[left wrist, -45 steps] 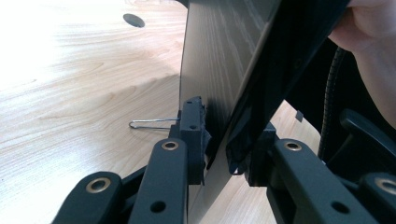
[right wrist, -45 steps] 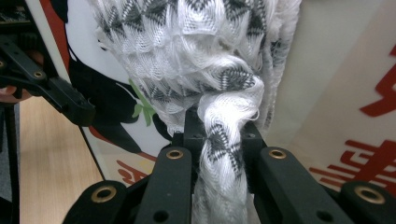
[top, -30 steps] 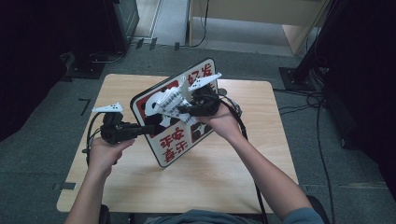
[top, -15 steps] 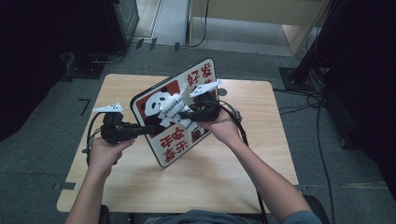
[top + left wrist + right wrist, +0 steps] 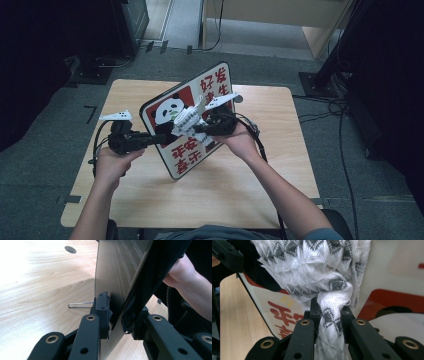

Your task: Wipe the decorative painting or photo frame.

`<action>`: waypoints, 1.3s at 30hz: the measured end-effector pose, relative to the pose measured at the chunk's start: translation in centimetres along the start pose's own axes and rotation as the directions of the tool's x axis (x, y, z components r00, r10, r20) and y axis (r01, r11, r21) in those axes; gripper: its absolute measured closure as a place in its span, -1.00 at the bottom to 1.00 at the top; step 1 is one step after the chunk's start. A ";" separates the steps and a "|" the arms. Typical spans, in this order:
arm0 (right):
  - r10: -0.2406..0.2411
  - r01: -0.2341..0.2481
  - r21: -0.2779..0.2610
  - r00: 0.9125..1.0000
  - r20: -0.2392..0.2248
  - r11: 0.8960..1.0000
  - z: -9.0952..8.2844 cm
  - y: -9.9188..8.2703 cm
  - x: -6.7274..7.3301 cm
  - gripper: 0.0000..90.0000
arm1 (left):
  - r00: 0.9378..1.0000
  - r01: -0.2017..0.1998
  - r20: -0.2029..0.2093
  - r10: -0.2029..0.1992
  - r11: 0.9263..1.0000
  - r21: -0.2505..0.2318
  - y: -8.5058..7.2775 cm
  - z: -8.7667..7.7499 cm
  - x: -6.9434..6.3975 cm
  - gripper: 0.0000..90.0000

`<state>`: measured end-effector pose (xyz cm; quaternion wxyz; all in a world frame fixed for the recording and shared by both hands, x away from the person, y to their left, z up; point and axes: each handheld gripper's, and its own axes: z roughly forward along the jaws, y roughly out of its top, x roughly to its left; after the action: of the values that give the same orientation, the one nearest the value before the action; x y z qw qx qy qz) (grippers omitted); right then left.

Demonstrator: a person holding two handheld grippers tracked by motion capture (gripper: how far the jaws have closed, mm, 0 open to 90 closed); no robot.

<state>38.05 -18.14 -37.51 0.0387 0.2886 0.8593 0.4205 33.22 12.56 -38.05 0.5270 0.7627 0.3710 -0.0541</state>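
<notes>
High view: your left hand-held gripper (image 5: 159, 138) pinches the stiff sign (image 5: 172, 165) at its 9 o'clock edge; your right hand-held gripper (image 5: 196, 131) pinches the soft cloth (image 5: 186, 120); wipe lightly.

Glare whitens the table (image 5: 30, 262) upper left; room edges are dark, nearby cloth (image 5: 312, 267) slightly soft.

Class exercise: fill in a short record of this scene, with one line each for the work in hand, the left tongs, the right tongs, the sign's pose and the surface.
Work in hand: wiping a panda sign with a white patterned cloth
Left tongs: shut on the sign's edge, holding it up
Right tongs: shut on the bunched cloth, against the sign's printed face
Sign pose: tilted, lower edge near the table
Surface: wooden table
</notes>
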 end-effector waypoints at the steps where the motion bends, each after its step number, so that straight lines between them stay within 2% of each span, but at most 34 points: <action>1: 0.002 -0.002 0.002 1.000 0.001 1.000 0.0 -0.1 0.0 0.78 | 1.000 0.000 0.000 0.000 1.000 0.000 0.0 0.0 0.0 0.65; 6: 0.020 -0.020 0.003 1.000 -0.006 1.000 0.4 -0.9 -0.1 0.78 | 1.000 -0.002 0.001 0.002 1.000 0.002 0.0 0.0 0.0 0.65; 28: 0.044 -0.045 -0.006 0.999 -0.025 0.999 1.9 -4.7 -0.7 0.78 | 1.000 -0.002 0.005 0.002 1.000 -0.001 0.0 0.1 -0.1 0.64; 39: 0.067 -0.066 0.030 0.997 -0.026 0.997 2.8 -6.3 -0.6 0.78 | 1.000 -0.005 0.004 0.005 1.000 -0.001 0.0 0.1 -0.2 0.64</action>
<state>36.51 -19.56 -44.13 0.0091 0.3119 0.8557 0.4128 33.14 12.36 -38.02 0.5283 0.7632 0.3681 -0.0540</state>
